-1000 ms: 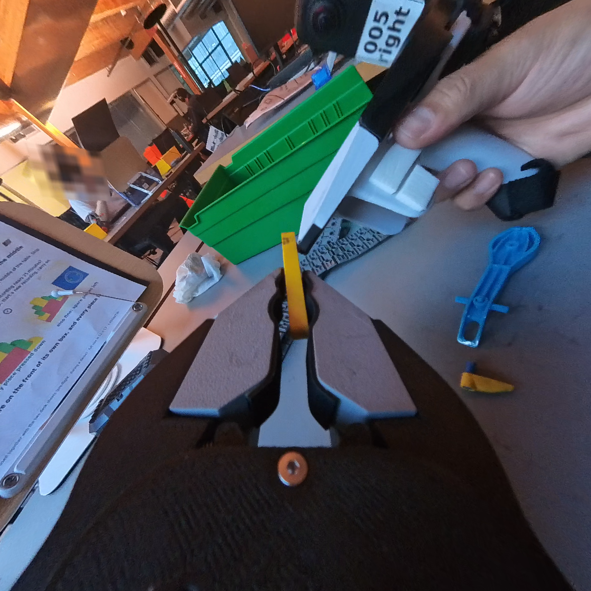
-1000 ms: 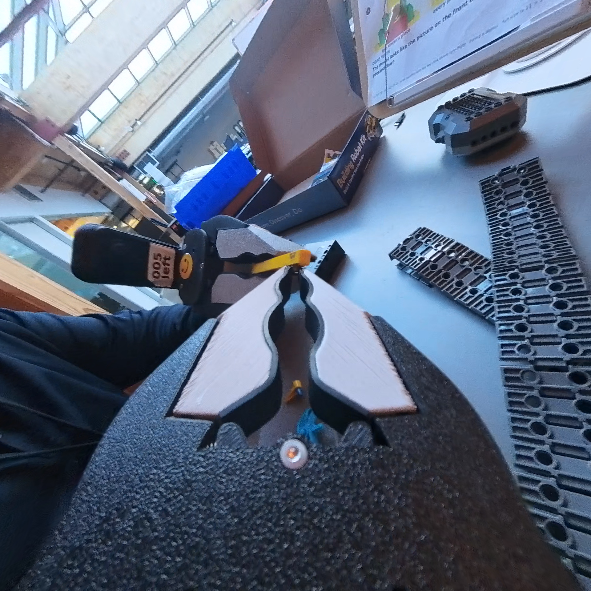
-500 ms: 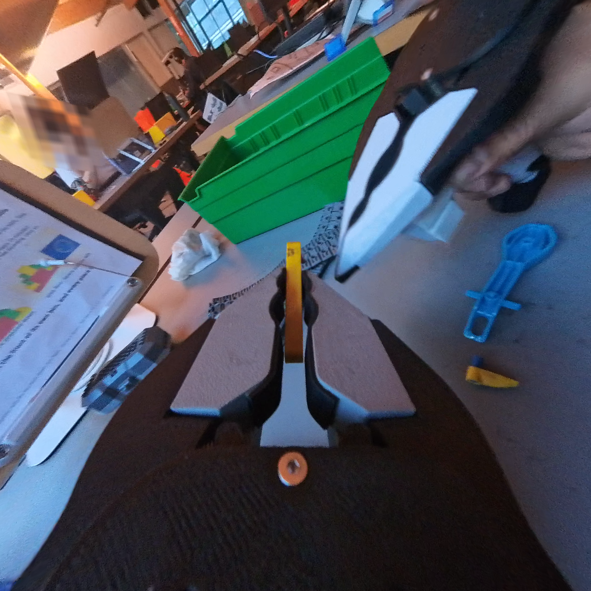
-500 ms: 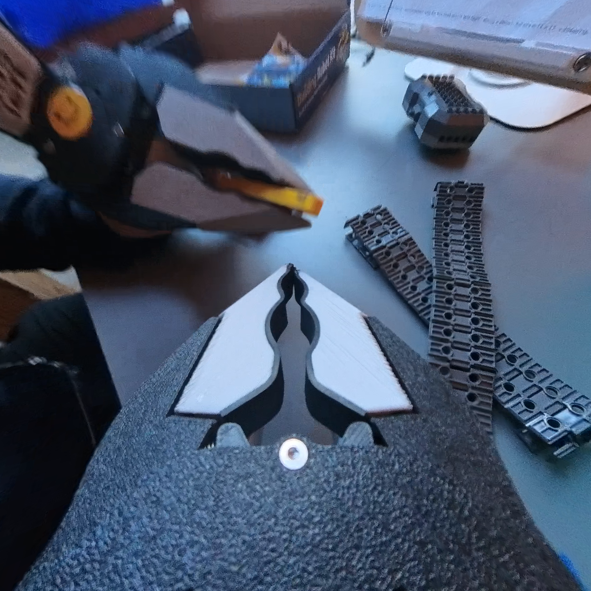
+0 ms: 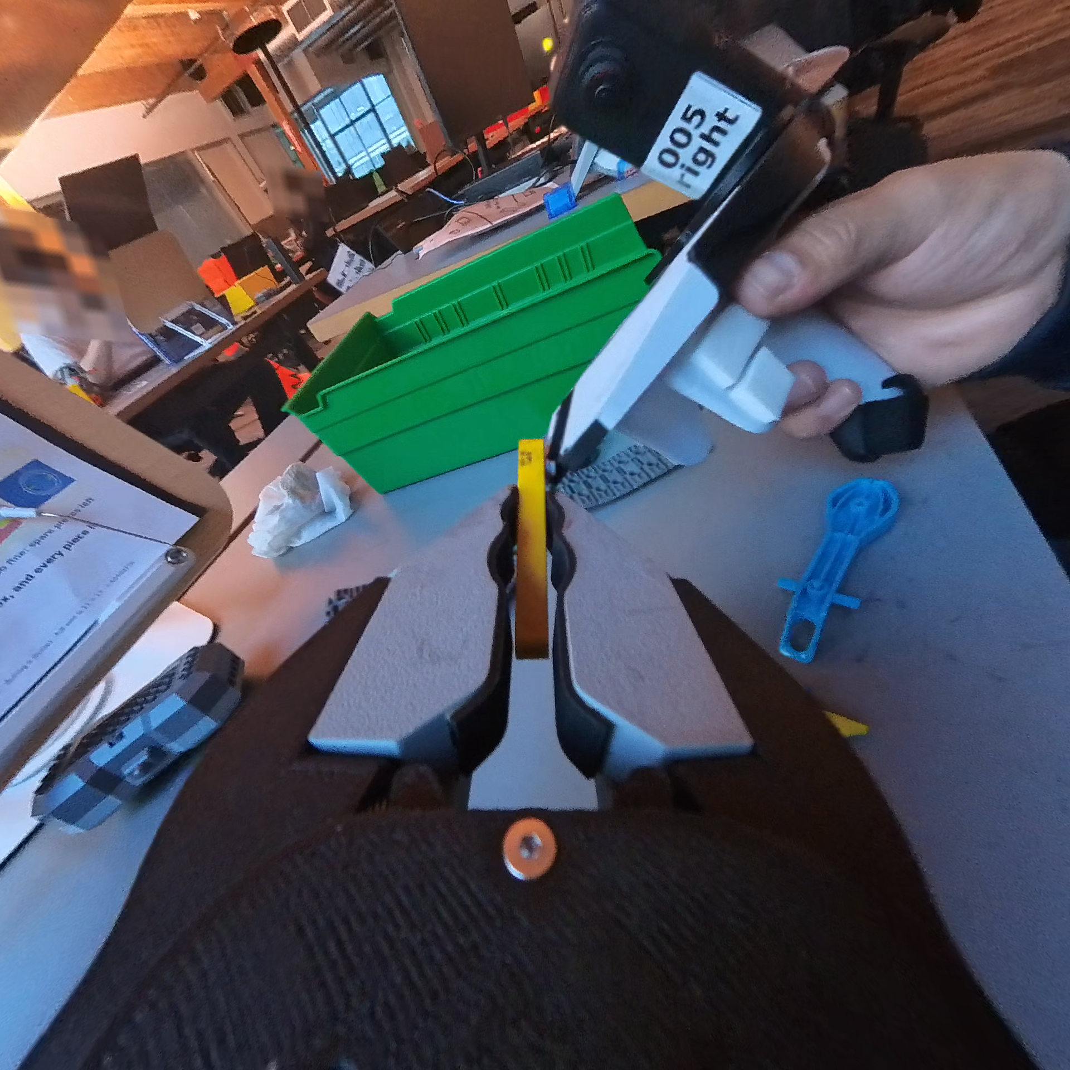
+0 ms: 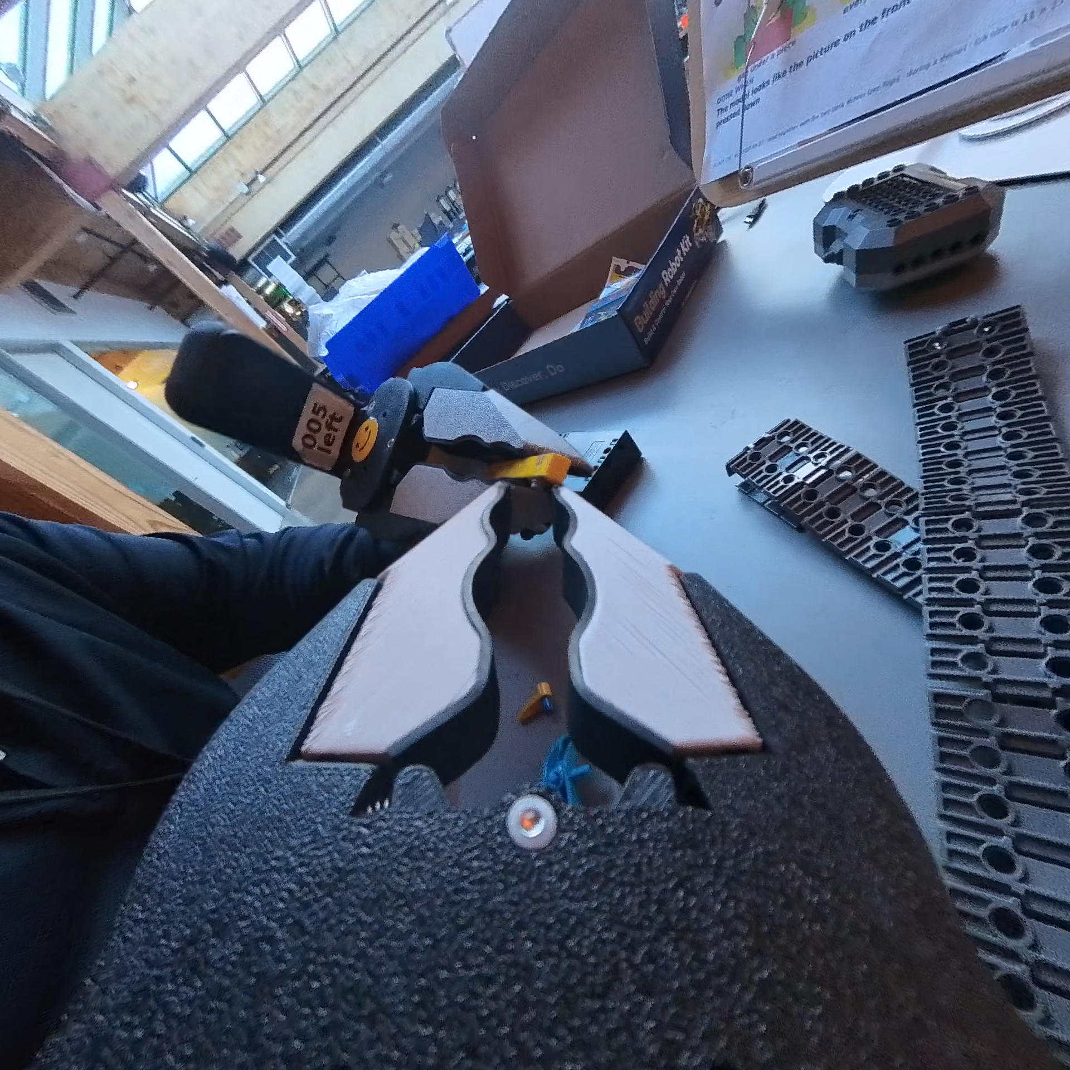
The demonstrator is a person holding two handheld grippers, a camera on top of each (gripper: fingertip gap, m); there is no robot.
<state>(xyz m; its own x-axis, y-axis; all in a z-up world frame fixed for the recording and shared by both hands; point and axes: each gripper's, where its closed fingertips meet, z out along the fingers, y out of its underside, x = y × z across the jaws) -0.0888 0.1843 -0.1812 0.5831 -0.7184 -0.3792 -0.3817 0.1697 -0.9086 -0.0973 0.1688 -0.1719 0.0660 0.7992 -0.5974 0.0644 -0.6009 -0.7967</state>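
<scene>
A thin yellow piece [image 5: 531, 556] is pinched tight in the left claw [image 5: 530, 509], held up off the desk [image 5: 955, 666]. The right claw [image 6: 528, 492], slightly parted and empty, is brought up to its tip.

The left hand-held gripper [image 5: 531, 509] points forward with its jaws closed tight on a thin flat piece standing on edge between them. The right hand-held gripper [image 6: 528, 492], gripped by a bare hand [image 5: 926, 272], angles down from the upper right, jaws slightly parted, its tips just beside the left gripper's tips. A dark-sleeved forearm [image 6: 173, 579] extends behind the left gripper.
</scene>
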